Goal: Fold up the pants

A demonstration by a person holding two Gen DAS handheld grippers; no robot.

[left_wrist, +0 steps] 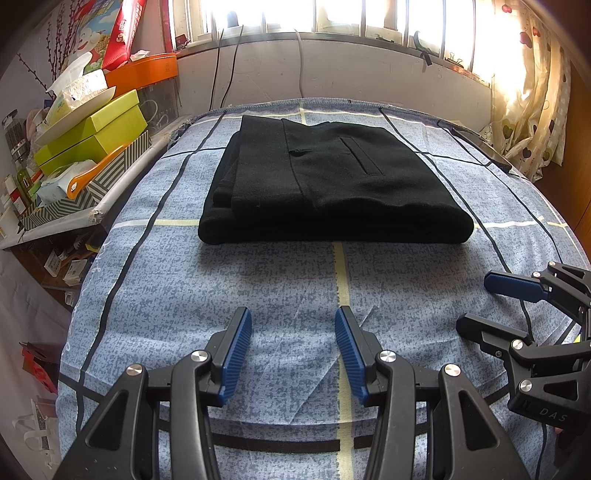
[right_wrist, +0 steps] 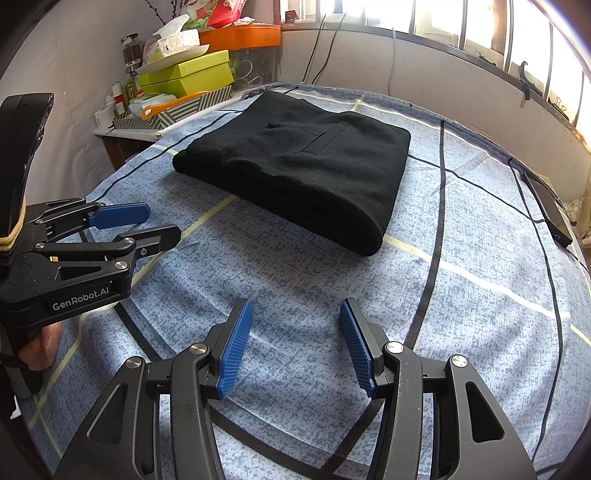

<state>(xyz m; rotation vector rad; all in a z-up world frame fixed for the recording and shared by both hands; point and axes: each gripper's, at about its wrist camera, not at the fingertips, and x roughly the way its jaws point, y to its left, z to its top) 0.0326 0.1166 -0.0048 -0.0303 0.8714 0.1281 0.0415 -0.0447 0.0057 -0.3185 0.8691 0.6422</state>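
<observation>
While folded pants [left_wrist: 332, 181] lie apart, left tongs [left_wrist: 293, 350] marked "GenRobot.AI", right tongs [right_wrist: 295, 343] both gape empty.

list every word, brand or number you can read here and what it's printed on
"GenRobot.AI": side of the left tool, seen from the right wrist.
"DAS": body of the right tool, partly cut off.
Print on the red box and the picture box: too blurred to read.

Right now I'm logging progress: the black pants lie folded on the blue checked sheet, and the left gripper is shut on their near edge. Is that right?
Not quite. The left gripper is open and holds nothing; it sits short of the black pants, as the left wrist view shows. The pants do lie folded on the blue checked sheet.
</observation>
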